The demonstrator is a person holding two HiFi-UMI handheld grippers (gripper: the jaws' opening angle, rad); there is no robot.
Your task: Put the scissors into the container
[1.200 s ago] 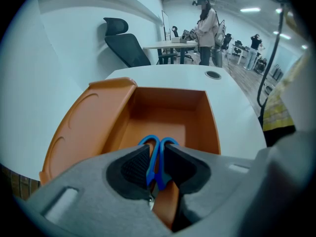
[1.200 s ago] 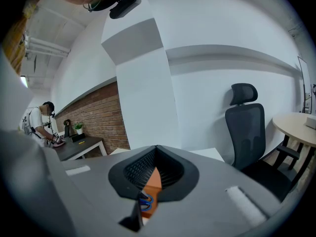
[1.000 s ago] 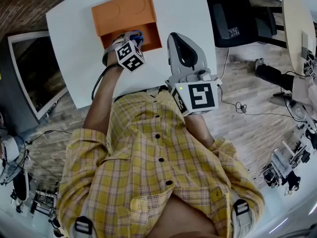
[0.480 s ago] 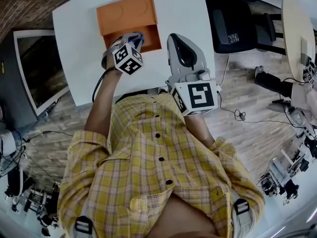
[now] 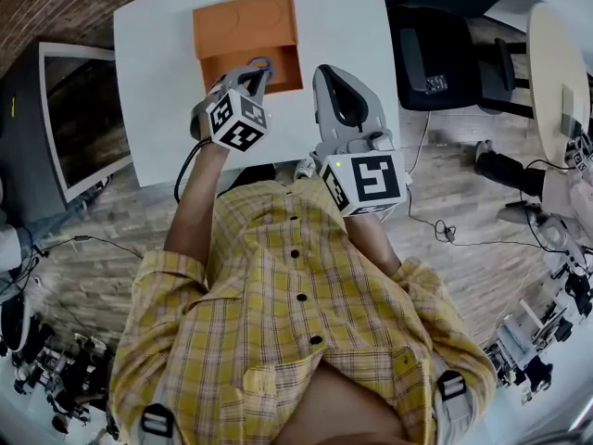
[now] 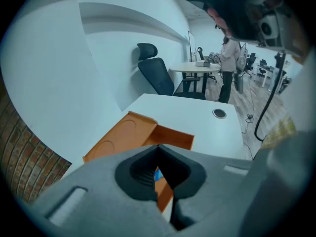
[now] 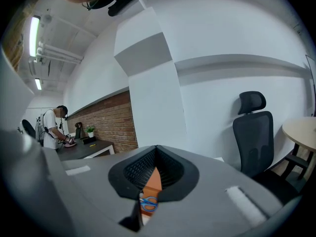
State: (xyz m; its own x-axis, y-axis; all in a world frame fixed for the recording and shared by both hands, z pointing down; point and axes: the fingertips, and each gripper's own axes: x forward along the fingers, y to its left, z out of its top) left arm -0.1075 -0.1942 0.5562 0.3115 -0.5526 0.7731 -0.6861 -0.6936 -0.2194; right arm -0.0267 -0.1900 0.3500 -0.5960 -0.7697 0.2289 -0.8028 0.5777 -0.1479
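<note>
The blue-handled scissors (image 5: pixel 262 64) lie inside the deeper near compartment of the orange rectangular plastic container (image 5: pixel 243 26), whose raised far section carries two shallow circular recesses. The left gripper (image 6: pixel 158 147), grey with ribbed black pads, has its jaws pressed together on nothing, tips over that compartment's near edge just beside the scissors; the right gripper (image 7: pixel 157 148), jaws likewise closed and empty, is to the container's right over the smooth white table (image 5: pixel 343 7). Bare tabletop surrounds the container on every side; a black office chair (image 5: pixel 443 49) stands on the wood-plank floor (image 5: pixel 463 174) beyond the table's right edge, and a brick wall (image 7: pixel 111 127) lies to the left.
</note>
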